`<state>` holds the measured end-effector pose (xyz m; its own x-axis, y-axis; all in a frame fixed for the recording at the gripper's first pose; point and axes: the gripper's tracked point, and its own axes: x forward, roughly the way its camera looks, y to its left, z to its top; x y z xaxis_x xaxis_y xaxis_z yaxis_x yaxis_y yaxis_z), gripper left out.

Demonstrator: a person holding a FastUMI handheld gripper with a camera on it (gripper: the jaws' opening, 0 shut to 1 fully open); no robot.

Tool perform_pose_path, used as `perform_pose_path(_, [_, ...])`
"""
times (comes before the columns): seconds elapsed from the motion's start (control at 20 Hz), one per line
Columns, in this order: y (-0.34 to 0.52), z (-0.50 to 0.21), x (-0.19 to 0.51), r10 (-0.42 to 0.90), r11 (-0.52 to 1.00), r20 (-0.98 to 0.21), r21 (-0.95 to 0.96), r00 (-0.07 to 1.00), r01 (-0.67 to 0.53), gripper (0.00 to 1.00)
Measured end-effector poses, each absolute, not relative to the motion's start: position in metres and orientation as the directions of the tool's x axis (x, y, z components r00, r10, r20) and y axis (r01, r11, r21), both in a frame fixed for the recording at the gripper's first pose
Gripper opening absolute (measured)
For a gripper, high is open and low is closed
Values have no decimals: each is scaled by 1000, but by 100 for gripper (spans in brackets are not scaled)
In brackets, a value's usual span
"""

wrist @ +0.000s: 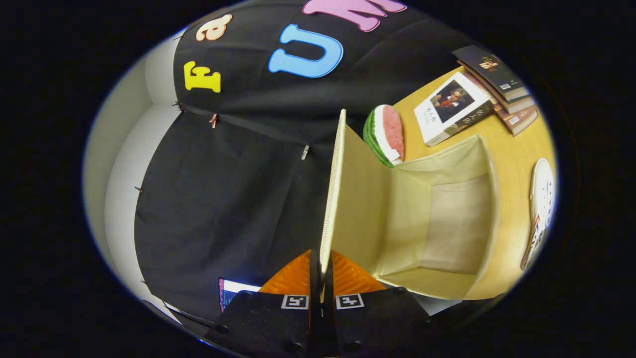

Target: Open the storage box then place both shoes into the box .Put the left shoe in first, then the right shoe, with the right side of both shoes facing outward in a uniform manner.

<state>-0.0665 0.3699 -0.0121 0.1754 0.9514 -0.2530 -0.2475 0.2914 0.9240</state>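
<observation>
Two fingers of the gripper (321, 276) are closed on the lid (332, 194) of the storage box (489, 199), pinching its thin edge from both sides. Lid stands raised, seen edge-on, running straight ahead from the fingertips; its woven outer face is toward the booth wall, its plain cream inner face toward the box cavity. View is rolled, so the wooden surface (512, 149) appears tilted up beside the box.

Box: cream fabric, open, interior visible down to a paler bottom panel. Nothing seen inside it. It sits on the surface just to the far side of the lid from the wall.

One shoe (541, 209), white with perforations and a coloured marking near one end, lies on the surface just beyond the box's far rim; partly cut off, so left or right cannot be told.

Watermelon slice (385, 134), toy-like, stands near the box's back corner, close to the lid's inner face. Further off, well apart from the box, a white book (449, 109) lies beside a small stack of darker books (502, 84).
</observation>
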Motion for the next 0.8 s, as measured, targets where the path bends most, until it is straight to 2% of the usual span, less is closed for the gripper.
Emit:
perform_pose_path(0.15, [416,-2,-71,958,279,-246,919,147,-280,5])
perform_pose_path(0.55, [512,-25,-95,947,313,-318,892,40,-328,5])
perform_pose_path(0.8, [529,-32,-92,941,332,-334,877,55,-348,8])
